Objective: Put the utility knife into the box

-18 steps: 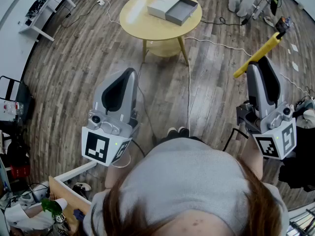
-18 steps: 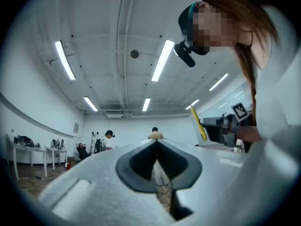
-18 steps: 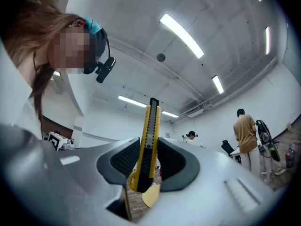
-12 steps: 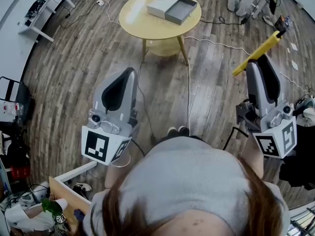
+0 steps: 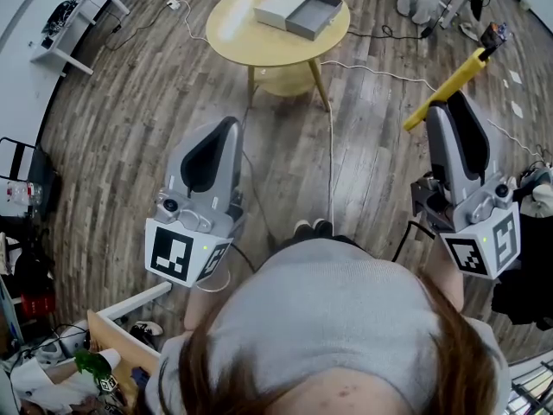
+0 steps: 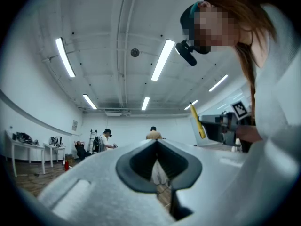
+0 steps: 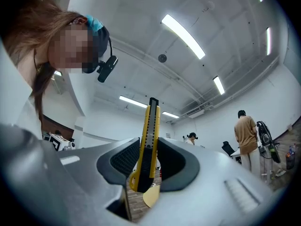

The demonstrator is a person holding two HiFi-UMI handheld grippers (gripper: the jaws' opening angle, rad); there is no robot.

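Note:
A yellow utility knife (image 5: 449,89) sticks out forward from my right gripper (image 5: 451,104), whose jaws are shut on its lower body. In the right gripper view the knife (image 7: 149,140) stands upright between the two dark pads of that gripper (image 7: 148,152). My left gripper (image 5: 226,130) hangs over the wood floor with its jaws shut and nothing in them; in its own view the left gripper (image 6: 156,143) has its tips meeting. The box (image 5: 285,3), a white sleeve with a grey tray (image 5: 317,15) slid out, lies on the round yellow table (image 5: 259,41) far ahead of both grippers.
White cables (image 5: 380,76) run over the wood floor past the table legs. A white bench (image 5: 86,7) stands at the far left. Cluttered shelves (image 5: 52,370) sit at the lower left, dark bags (image 5: 527,275) at the right. Other people (image 7: 244,135) stand far off.
Both grippers have drifted slightly forward toward the table, the right one carrying the knife up and a little left. The grip on the knife is unchanged.

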